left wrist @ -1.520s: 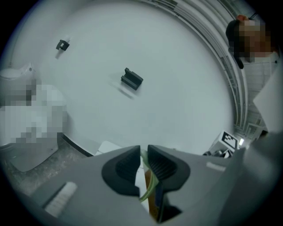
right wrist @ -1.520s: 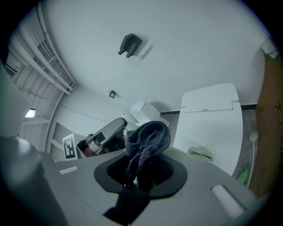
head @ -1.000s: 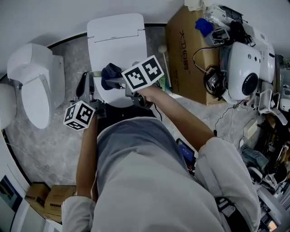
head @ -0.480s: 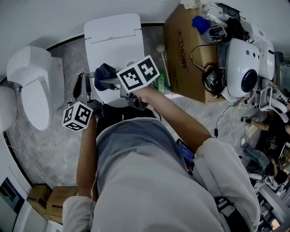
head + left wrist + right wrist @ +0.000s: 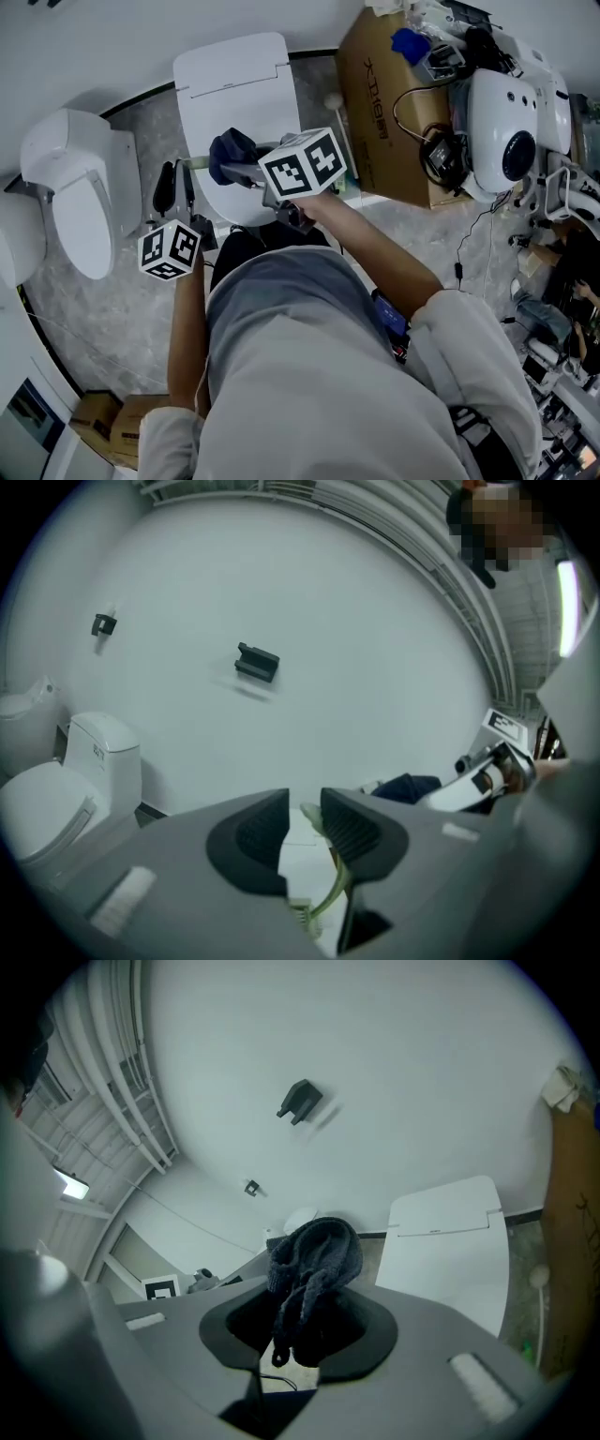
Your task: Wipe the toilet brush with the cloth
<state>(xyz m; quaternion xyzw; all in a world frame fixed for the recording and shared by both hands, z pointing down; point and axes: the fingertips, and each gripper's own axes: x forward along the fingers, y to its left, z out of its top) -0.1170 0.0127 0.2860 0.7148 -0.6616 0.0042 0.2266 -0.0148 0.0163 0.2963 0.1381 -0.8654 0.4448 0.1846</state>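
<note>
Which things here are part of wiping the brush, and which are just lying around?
In use: toilet brush in the left gripper; dark cloth in the right gripper.
Lying about: closed toilet, second toilet, cardboard box, white machine.

My right gripper (image 5: 242,173) hangs over the closed toilet (image 5: 234,70) ahead of me, with the cloth (image 5: 230,150) in its jaws. My left gripper (image 5: 178,192) is just left of it and clamps the toilet brush (image 5: 323,892). A second toilet (image 5: 80,187) stands to the left and a cardboard box (image 5: 375,103) to the right.

The cloth (image 5: 319,1251) looks knitted and matt, the toilet (image 5: 239,75) glossy smooth.
</note>
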